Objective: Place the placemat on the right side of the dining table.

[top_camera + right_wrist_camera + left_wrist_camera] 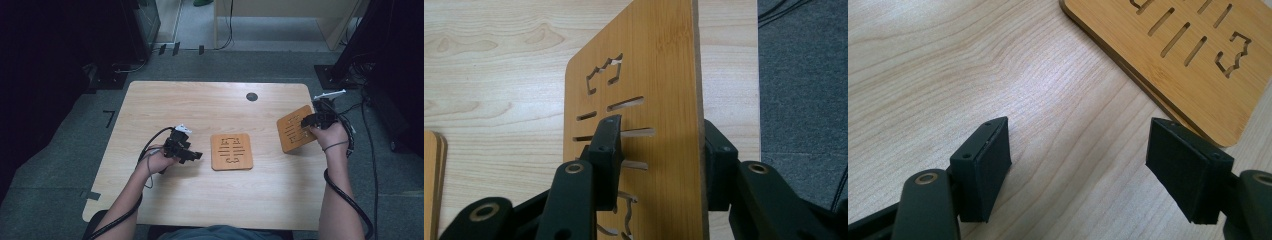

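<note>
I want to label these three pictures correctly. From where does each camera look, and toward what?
High view: above the person's side, looking down on table; both forearms, left gripper, right gripper.
Left gripper view: down past open jaws at flat board.
Right gripper view: along jaws clamping tilted board.
Shared: both boards appear in the high view.

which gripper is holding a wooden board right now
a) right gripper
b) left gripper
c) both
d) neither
a: the right gripper has its jaws clamped on either face of a slotted wooden board lifted at the table's right edge, while the left gripper is open over bare table beside the flat boards.
</note>
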{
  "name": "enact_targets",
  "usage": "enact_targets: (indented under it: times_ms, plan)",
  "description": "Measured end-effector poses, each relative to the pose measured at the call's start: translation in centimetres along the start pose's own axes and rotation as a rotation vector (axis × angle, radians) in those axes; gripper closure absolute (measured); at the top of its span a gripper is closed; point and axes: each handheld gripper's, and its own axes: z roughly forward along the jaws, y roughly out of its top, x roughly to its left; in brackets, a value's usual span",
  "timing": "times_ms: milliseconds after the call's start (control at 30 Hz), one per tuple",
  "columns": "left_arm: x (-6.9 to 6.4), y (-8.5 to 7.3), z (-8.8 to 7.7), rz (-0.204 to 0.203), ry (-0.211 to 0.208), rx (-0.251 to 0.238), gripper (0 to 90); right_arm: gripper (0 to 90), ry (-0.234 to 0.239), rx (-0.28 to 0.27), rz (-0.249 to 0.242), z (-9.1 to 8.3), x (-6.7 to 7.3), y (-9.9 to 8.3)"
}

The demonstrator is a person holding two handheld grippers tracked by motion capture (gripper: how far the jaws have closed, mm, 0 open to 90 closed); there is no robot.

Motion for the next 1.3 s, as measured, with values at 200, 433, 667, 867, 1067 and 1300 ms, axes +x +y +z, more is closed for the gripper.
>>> enact_targets:
  times_ms: [200, 433, 667, 867, 1067, 1300]
  plan:
    - [0.0, 0.0, 0.0, 0.001, 0.002, 0.002, 24.9, 57.5, -0.006, -0.008, -0.004, 0.4, 0.1, 0.0]
    - [0.0, 0.0, 0.0, 0.003, 0.000, 0.000, 24.7, 55.4, 0.005, -0.014, 0.004, 0.8, -0.2, -0.1]
    - [-0.1, 0.0, 0.1, 0.009, 0.000, -0.001, 24.3, 54.4, 0.029, -0.012, 0.021, 1.3, -0.4, -0.1]
    - [-0.1, 0.0, 0.0, 0.009, -0.002, 0.000, 24.3, 51.0, 0.026, -0.021, 0.008, 1.8, -0.5, -0.2]
    - [0.0, 0.0, 0.0, 0.008, 0.000, 0.000, 24.3, 49.2, 0.043, -0.025, 0.025, 2.2, -1.2, -0.3]
    - [-0.1, 0.0, 0.1, 0.009, 0.002, -0.001, 24.3, 46.1, 0.045, -0.027, 0.029, 2.7, -1.5, -0.3]
